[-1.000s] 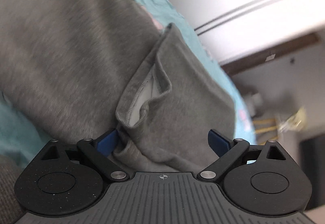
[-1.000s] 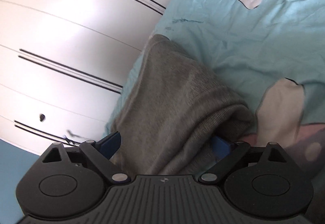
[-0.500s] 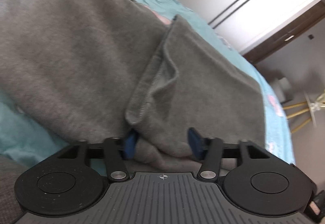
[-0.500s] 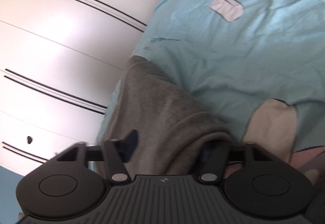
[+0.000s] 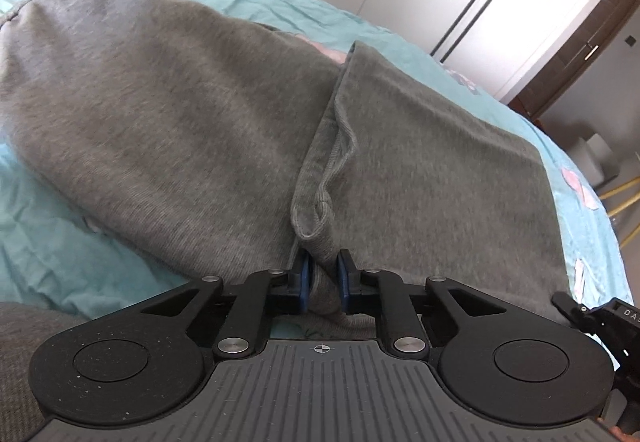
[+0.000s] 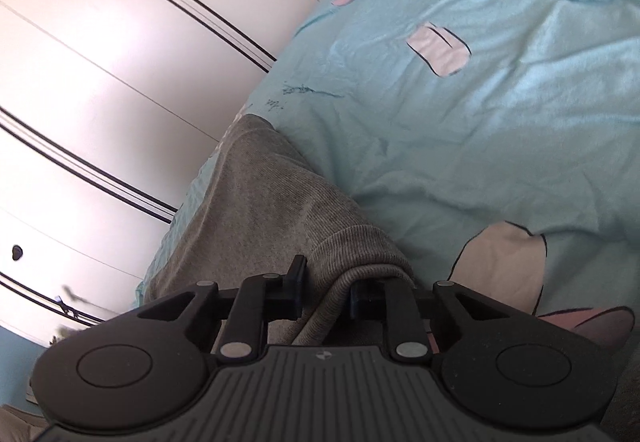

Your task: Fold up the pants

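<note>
Grey sweatpants [image 5: 160, 121] lie spread across a turquoise bed sheet [image 5: 48, 242]. In the left wrist view a hemmed edge of the cloth runs down the middle into my left gripper [image 5: 323, 270]. Its jaws are closing, and the blue pads [image 5: 305, 274] pinch a bunched fold of the fabric. In the right wrist view one narrow end of the pants [image 6: 260, 209] reaches toward the bed's edge. The jaws of my right gripper [image 6: 326, 282] are closing too, with a rolled edge of the cloth squeezed between them.
White wardrobe doors [image 6: 100, 81] with dark lines stand close beside the bed. The sheet [image 6: 480, 161] has pink and white printed patches. Past the bed's far corner stand a grey bin [image 5: 596, 157] and yellow wooden legs [image 5: 624, 193].
Both grippers went from wide open around the cloth to pinched on it. The left one also rolled and lifted a little, so more of the pants and bed now shows.
</note>
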`<control>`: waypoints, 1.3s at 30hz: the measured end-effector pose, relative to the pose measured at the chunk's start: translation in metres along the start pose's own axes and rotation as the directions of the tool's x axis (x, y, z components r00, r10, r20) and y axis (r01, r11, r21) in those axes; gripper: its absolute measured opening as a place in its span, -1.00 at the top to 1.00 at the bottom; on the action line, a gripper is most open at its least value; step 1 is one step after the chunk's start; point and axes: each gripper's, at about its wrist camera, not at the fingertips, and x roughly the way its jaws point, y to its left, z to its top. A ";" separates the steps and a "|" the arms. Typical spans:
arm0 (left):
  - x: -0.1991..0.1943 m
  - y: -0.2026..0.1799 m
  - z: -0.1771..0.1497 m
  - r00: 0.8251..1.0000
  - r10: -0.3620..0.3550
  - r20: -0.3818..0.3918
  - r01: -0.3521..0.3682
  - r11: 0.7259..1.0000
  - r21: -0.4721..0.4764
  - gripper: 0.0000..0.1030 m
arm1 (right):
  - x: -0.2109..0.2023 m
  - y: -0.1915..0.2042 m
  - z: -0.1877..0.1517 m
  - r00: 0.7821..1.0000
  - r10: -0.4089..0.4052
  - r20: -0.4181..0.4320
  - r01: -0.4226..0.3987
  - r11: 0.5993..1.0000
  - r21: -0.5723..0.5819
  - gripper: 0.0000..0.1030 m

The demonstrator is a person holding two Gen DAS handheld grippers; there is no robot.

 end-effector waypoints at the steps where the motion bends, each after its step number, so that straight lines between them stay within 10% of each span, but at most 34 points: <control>1: 0.000 0.001 0.000 1.000 0.005 -0.005 -0.005 1.000 -0.004 0.69 | -0.002 0.001 0.000 1.000 -0.016 0.005 0.016 1.000 -0.017 0.63; 6: -0.001 0.009 0.000 0.999 -0.019 -0.043 0.017 0.999 -0.042 0.58 | 0.001 0.003 -0.001 0.997 -0.069 -0.033 0.067 0.997 -0.045 0.61; 10: -0.008 0.022 0.001 0.991 -0.130 -0.028 0.126 0.985 -0.120 -0.02 | -0.012 0.006 -0.003 0.998 -0.016 -0.059 0.012 0.998 -0.069 0.52; 15: -0.020 0.023 -0.001 0.993 -0.106 0.061 0.112 0.986 -0.121 -0.46 | -0.033 0.029 -0.010 0.996 0.058 -0.073 -0.072 0.974 -0.215 0.47; 20: -0.019 0.024 0.001 0.995 -0.079 0.063 0.087 0.988 -0.128 -0.47 | -0.022 0.059 -0.009 0.999 -0.011 -0.044 -0.006 0.926 -0.377 0.46; 31: -0.015 0.022 0.003 0.997 -0.041 0.071 0.049 0.992 -0.117 -0.54 | -0.063 0.043 0.017 1.000 0.000 -0.026 -0.007 0.956 -0.292 0.29; 39: -0.027 0.032 0.004 0.981 -0.065 0.183 0.098 0.979 -0.180 -0.56 | -0.012 0.052 0.023 0.995 0.065 -0.070 -0.081 0.959 -0.270 0.25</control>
